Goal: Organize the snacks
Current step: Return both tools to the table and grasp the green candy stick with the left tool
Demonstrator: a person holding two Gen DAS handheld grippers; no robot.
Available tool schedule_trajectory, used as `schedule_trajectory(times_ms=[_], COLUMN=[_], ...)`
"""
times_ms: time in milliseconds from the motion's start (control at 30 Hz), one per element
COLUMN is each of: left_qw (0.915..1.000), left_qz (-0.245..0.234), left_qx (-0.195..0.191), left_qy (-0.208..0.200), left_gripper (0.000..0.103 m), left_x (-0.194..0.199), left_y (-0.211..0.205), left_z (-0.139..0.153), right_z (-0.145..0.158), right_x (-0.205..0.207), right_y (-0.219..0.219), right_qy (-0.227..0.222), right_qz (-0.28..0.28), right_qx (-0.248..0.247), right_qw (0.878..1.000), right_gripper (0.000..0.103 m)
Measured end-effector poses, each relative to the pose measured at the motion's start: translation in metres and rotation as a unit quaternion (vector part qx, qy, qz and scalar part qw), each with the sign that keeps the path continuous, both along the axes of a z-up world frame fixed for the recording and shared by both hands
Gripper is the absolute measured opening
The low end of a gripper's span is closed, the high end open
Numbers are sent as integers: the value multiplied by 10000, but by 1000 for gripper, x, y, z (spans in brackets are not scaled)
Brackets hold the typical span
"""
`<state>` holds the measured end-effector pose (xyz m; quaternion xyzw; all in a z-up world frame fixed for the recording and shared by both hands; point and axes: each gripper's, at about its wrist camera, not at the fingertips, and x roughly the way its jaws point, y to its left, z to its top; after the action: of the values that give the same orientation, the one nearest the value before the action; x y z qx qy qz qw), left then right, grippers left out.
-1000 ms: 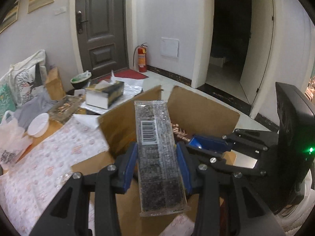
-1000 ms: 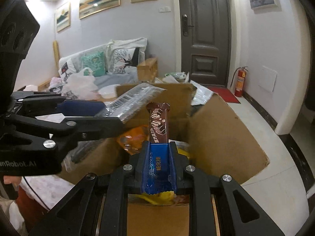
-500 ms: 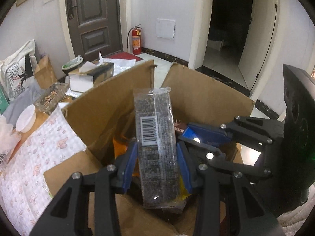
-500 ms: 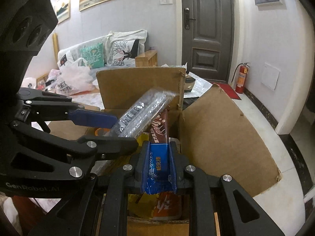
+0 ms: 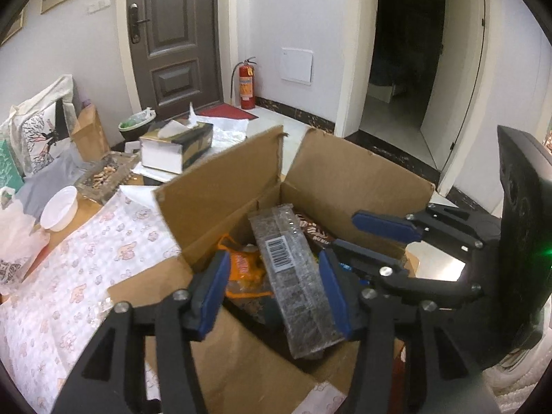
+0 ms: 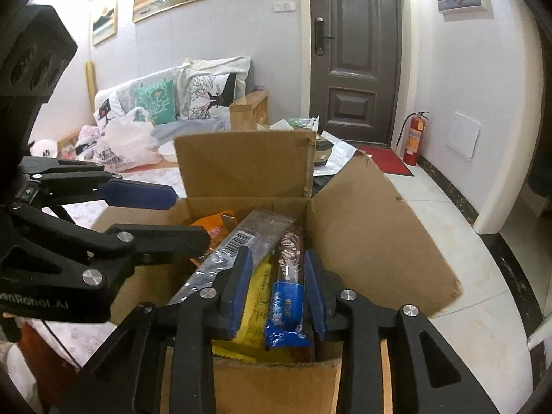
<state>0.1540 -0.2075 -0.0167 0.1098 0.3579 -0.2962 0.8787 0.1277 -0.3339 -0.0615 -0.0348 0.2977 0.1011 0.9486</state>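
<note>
An open cardboard box (image 5: 220,196) (image 6: 372,227) holds several snack packs. A long clear pack with a barcode (image 5: 293,276) (image 6: 241,245) lies in the box on an orange bag (image 5: 241,265). My left gripper (image 5: 272,293) is open above the box, its pads apart from the clear pack. A brown and blue chocolate bar (image 6: 288,286) lies in the box between the pads of my right gripper (image 6: 276,289), which is open; a yellow pack (image 6: 258,296) lies beside it. The right gripper also shows in the left wrist view (image 5: 372,238).
The box stands on a table with a patterned cloth (image 5: 79,255). A tissue box (image 5: 176,145), a white bowl (image 5: 58,203), a snack tray (image 5: 103,176) and plastic bags (image 6: 124,145) lie beyond. A sofa with cushions (image 6: 172,100) is behind, tiled floor (image 6: 465,241) to the right.
Both grippers lowered their packs into the box and opened. The clear pack and the chocolate bar now lie in the box, released.
</note>
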Motion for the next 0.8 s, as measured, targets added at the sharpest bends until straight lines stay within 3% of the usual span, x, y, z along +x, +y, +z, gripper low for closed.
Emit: schedule_trajectory(times_ms=[367, 567, 800], left_qw=[9966, 9894, 9800], left_qz=[662, 1263, 1826], left_qx=[-310, -501, -648], left_qy=[-379, -510, -447], left_gripper=[68, 71, 71], left_x=[-35, -52, -61], left_y=[86, 162, 243], left_z=[22, 23, 4], right_z=[25, 31, 16], right_x=[-35, -48, -52], right_y=[56, 119, 205], right_qy=[-195, -176, 104], right_qz=[617, 1319, 2016], right_qx=[0, -20, -269], right_qw=[9979, 9911, 9790], right_gripper=[29, 29, 29])
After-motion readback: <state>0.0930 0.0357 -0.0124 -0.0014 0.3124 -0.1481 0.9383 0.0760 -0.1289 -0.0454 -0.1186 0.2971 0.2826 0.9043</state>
